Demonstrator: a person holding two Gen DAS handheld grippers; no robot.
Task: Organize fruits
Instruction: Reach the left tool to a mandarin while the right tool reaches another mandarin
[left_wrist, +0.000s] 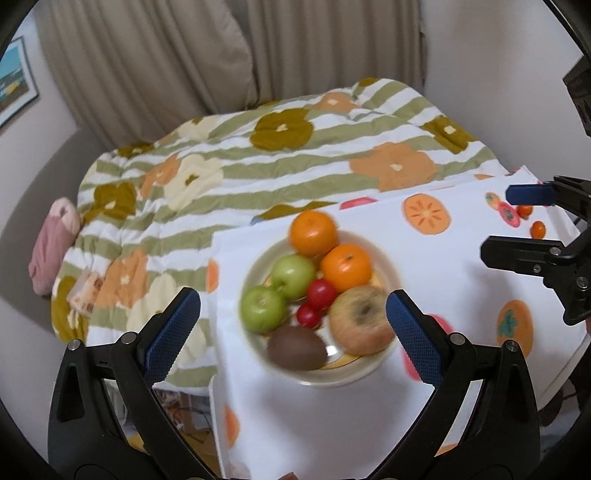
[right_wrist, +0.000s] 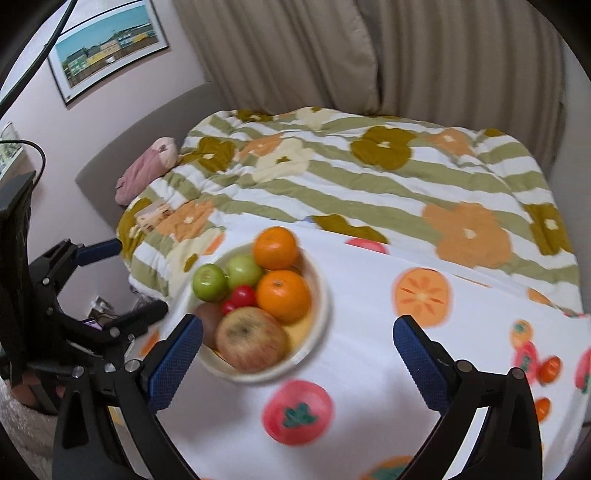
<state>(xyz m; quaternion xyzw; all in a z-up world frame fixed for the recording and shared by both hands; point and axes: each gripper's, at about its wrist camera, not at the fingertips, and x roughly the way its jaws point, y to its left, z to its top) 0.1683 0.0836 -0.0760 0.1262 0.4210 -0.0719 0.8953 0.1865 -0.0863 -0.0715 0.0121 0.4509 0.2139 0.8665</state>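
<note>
A cream bowl (left_wrist: 388, 266) sits on a white cloth with fruit prints. It holds two oranges (left_wrist: 314, 232), two green apples (left_wrist: 293, 275), two small red fruits (left_wrist: 320, 293), a yellow-red apple (left_wrist: 362, 319) and a brown kiwi (left_wrist: 297, 349). My left gripper (left_wrist: 293, 328) is open and empty, hovering over the bowl's near side. My right gripper (right_wrist: 297, 350) is open and empty, above the cloth just right of the bowl (right_wrist: 314, 325). The right gripper also shows at the right edge of the left wrist view (left_wrist: 517, 225), and the left gripper at the left of the right wrist view (right_wrist: 129, 280).
The white cloth (right_wrist: 369, 369) covers a table beside a bed with a striped flower quilt (left_wrist: 295, 158). Two small orange fruits (left_wrist: 532, 221) lie on the cloth at the far right. A pink bundle (right_wrist: 144, 170) lies on the bed. Curtains hang behind.
</note>
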